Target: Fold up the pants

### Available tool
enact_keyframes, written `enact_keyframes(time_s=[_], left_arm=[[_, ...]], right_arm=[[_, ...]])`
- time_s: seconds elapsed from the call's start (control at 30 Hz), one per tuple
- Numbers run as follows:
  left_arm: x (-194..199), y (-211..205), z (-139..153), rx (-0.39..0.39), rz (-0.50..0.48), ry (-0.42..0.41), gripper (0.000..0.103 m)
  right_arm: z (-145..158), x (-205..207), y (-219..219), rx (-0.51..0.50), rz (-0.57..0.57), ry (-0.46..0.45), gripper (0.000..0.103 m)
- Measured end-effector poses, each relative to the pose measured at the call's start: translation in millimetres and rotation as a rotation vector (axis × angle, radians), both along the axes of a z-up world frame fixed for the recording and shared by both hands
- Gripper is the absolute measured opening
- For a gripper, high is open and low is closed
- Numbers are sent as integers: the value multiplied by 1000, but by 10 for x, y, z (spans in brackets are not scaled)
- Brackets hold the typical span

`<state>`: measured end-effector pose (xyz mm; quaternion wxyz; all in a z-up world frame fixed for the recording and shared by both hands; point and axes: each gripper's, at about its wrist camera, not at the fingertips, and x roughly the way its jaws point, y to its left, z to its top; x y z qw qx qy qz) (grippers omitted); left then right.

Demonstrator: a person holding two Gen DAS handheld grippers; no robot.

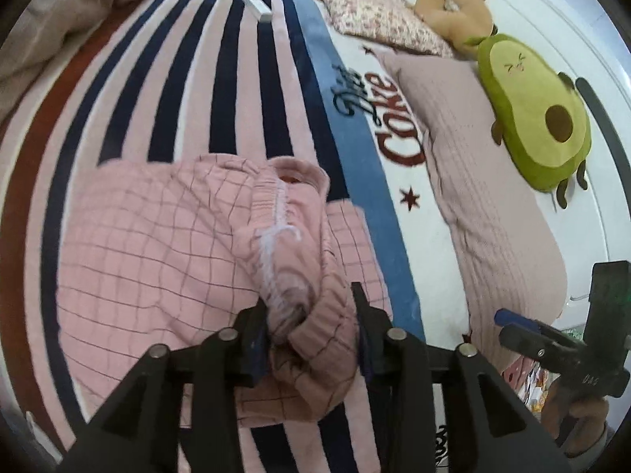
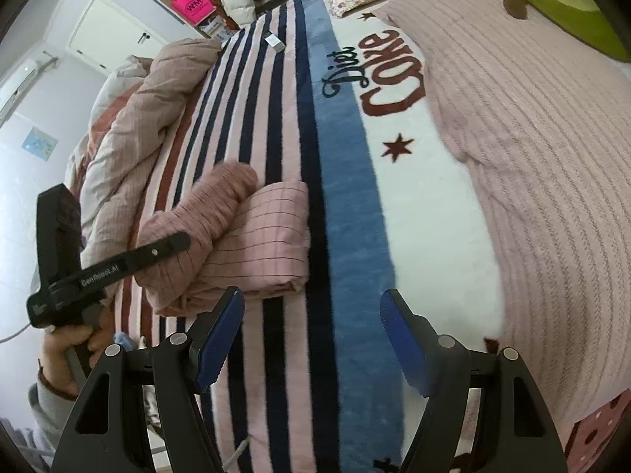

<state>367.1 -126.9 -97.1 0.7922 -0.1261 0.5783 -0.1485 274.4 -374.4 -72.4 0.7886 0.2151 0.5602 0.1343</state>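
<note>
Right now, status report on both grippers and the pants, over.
Left gripper clamped on bunched pants waistband. Right gripper open, empty, over striped blanket. Pants partly folded, lying on blanket. Nothing blocking.

My bed [image 2: 347, 205] in its striped blanket, pink checked pants [image 2: 252, 244] folded on it, pillow [image 2: 532, 149], avocado plush [image 1: 536, 114], rumpled duvet [image 2: 157, 90] alongside.

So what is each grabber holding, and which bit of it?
The left gripper pinches the pink checked pants by the bunched elastic waistband. The right gripper is open, holding nothing.
</note>
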Motion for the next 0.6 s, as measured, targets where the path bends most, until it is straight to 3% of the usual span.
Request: enact_keyframes(time_s=[0.17, 0.3, 0.6], left_arm=[[-83, 67, 40, -35, -10, 4, 48], [-178, 306, 264, -34, 21, -36, 51], [-332, 1205, 491, 97, 178, -82, 52]], right_arm=[[-89, 5, -44, 5, 0, 19, 68], [-108, 95, 84, 17, 29, 21, 68], [-145, 475, 816, 43, 155, 8, 75]])
